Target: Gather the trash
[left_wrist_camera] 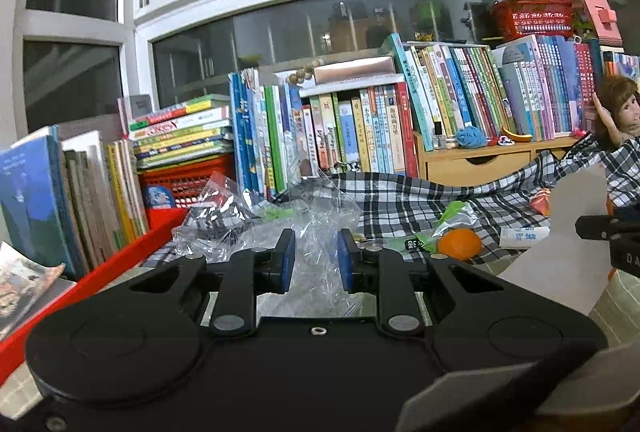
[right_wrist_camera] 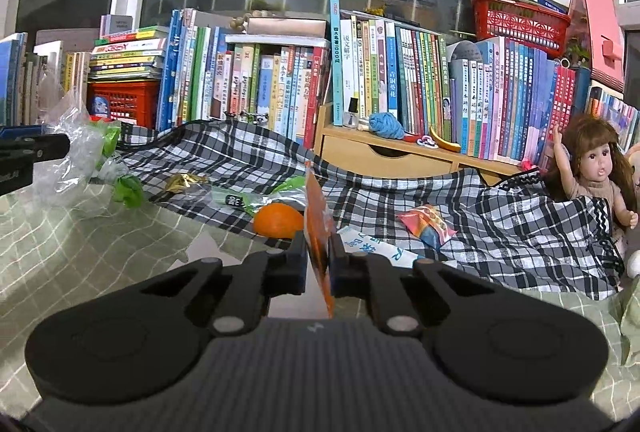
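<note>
Right wrist view, nearest first: right gripper [right_wrist_camera: 318, 260] closed down to a narrow slit on a thin orange plastic wrapper [right_wrist_camera: 317, 232], gripped edge-on, long axis running upright between the pads. Just beyond the fingertips, a round orange fruit [right_wrist_camera: 279, 219] at the near edge of the black-and-white checked cloth [right_wrist_camera: 500, 220]; a green plastic wrapper [right_wrist_camera: 256, 200] touching it behind, a white printed packet [right_wrist_camera: 376, 246] beside the right finger, a red-and-blue snack pouch [right_wrist_camera: 426, 222] a little further right, a small gold foil wrapper [right_wrist_camera: 185, 181] further left. Pale green gridded bedsheet [right_wrist_camera: 80, 232] under everything. At the far right edge, a brown-haired doll [right_wrist_camera: 598, 167]; at the back, a row of upright books [right_wrist_camera: 420, 87].

Left wrist view: left gripper [left_wrist_camera: 316, 260] with jaws partly open, a clear gap between the blue pads [left_wrist_camera: 286, 264], nothing clamped. Crumpled clear plastic bag [left_wrist_camera: 280, 232] straight ahead of that gap, bunched rather than long, some of it seemingly already between the fingers; cannot tell whether touching. Red plastic tray [left_wrist_camera: 120, 260] along the left side.

Judged from this: left hand nearer the clear bag, a short push forward then a close; remaining wrappers on the checked cloth nearer the right hand, which is already occupied. Fruit probably not trash.
</note>
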### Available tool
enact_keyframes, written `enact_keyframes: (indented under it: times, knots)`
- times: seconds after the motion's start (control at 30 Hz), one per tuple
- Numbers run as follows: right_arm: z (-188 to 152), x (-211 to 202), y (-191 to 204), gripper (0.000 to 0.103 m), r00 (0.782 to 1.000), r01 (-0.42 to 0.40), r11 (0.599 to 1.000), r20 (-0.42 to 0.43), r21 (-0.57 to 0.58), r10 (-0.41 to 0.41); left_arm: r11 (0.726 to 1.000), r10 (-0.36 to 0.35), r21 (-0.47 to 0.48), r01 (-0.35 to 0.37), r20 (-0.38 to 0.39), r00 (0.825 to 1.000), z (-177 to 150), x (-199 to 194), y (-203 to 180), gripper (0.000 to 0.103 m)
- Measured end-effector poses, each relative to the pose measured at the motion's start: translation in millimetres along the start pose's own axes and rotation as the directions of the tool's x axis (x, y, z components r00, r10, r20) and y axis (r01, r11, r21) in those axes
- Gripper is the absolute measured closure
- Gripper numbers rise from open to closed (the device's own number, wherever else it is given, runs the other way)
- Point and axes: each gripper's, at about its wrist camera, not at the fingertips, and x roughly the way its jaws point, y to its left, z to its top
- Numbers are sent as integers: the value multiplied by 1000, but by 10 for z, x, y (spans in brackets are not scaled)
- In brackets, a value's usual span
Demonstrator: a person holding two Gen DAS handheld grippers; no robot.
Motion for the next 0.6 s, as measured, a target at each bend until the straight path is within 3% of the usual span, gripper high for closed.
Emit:
enact_keyframes:
  times: [0.3, 0.6]
  knots:
    - [19, -276, 34, 89, 1000, 1, 1000, 27, -13, -1, 1000, -14, 12, 13, 55, 998, 150, -497, 120, 82]
    - [61, -593, 4, 89, 998, 9, 1000, 65, -17, -8, 996, -81, -20, 83, 88, 993, 327, -925, 198, 82]
